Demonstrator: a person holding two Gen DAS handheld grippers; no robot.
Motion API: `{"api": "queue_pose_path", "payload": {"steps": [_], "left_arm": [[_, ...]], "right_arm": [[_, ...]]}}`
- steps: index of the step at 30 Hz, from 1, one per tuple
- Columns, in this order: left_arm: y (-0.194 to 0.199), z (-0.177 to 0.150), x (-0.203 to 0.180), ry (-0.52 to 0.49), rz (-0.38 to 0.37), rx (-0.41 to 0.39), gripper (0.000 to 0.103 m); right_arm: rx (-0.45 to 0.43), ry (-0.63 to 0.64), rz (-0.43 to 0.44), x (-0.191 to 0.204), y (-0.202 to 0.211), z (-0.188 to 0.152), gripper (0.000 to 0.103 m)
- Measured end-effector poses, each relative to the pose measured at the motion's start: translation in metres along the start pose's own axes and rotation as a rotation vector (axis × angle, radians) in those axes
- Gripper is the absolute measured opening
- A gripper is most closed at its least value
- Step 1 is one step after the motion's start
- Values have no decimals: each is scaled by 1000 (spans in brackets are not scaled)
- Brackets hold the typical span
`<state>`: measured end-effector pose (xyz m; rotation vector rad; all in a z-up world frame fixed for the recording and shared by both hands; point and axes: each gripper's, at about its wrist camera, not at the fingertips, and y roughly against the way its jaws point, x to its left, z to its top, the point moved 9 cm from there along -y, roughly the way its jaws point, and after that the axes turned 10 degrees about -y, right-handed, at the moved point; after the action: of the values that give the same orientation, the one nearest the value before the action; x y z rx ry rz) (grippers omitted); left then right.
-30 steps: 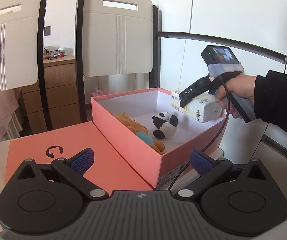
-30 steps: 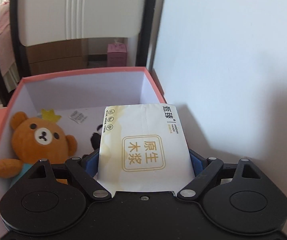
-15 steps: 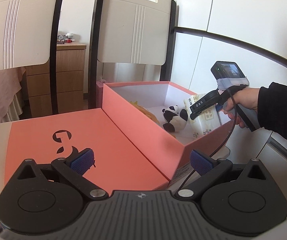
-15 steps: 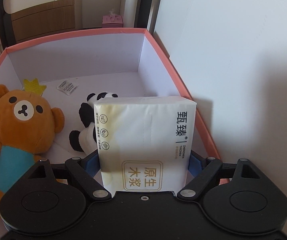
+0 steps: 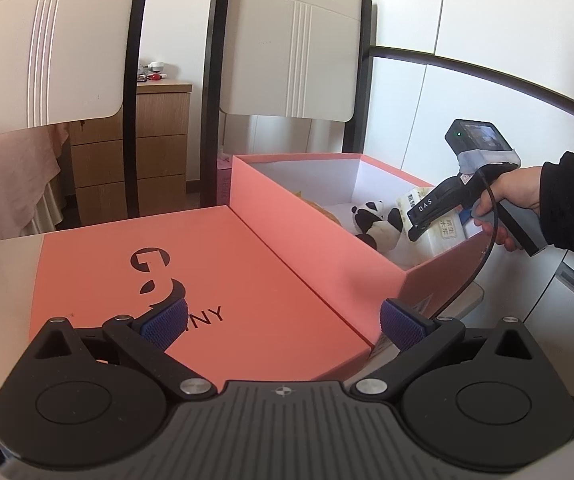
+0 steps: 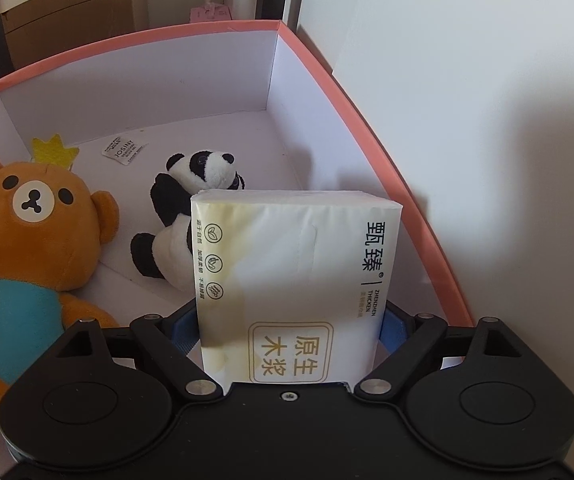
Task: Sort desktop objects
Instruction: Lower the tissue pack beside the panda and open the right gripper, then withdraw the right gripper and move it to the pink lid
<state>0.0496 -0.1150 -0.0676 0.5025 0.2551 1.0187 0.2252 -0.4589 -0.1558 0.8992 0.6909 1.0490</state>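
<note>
The pink box (image 6: 371,128) stands open-topped, its right wall close beside the tissue pack (image 6: 295,276), and bare white floor lies free at the far right corner. The right gripper (image 6: 291,332) has its jaws easing apart around the pack, pads at both sides, low inside the box. The panda (image 6: 191,208) lies just left, the bear (image 6: 31,232) further left. The left gripper (image 5: 283,320) gapes wide, empty, above the box lid (image 5: 215,276)
</note>
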Motion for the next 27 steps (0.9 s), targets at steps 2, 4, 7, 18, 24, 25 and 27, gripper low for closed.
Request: {"api": "queue_pose_path", "payload": {"steps": [2,4,7,18,24,25,27], "left_arm": [[1,-1,5,4,15,2,103],[2,-2,10,8,30,3,103],[4,-3,15,11,46,2,103],[17,-9,37,15,118,-10,103],[28,-12,48,16,151,-24,103],[30,-13,51,19,156,-26,103],[35,-14,56,29,165,-31,103]], "right_arm": [[0,1,-2,2,0,0,87],[-3,-1,-2,3,1,-1,87],[-18,-3,8,7,5,-2,95],[-144,-44,103,15,68,-3,103],[-266,-27,151,29,127,-1,103],[-278,-27,169,34,135,-3,103],[-306,-20,209,48,151,-6,103]]}}
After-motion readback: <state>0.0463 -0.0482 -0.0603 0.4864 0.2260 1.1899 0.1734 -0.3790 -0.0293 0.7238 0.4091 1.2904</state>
